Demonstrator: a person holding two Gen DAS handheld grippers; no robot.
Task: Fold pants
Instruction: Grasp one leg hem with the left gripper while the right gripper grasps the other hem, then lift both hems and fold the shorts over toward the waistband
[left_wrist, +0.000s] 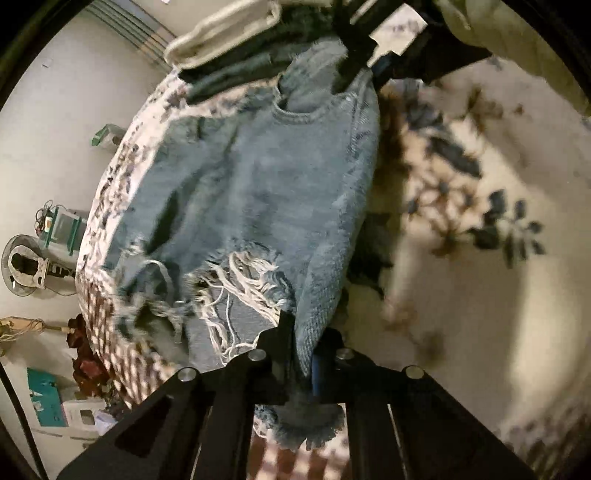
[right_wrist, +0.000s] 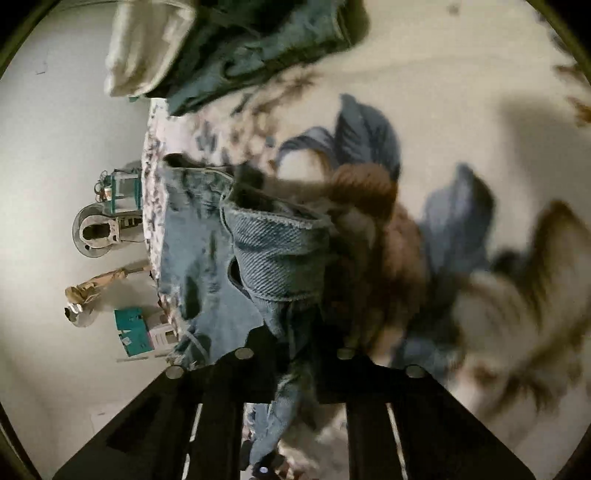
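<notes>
We are in a home, most likely a bedroom, though the blur leaves some doubt. A bedspread (left_wrist: 461, 192) printed with blue and brown flowers covers a wide soft surface, and folded clothes (right_wrist: 236, 55) are piled at its far edge. On the pale floor (left_wrist: 55, 110) beside it we see a fan (right_wrist: 96, 236) and a teal box (right_wrist: 132, 331).
</notes>
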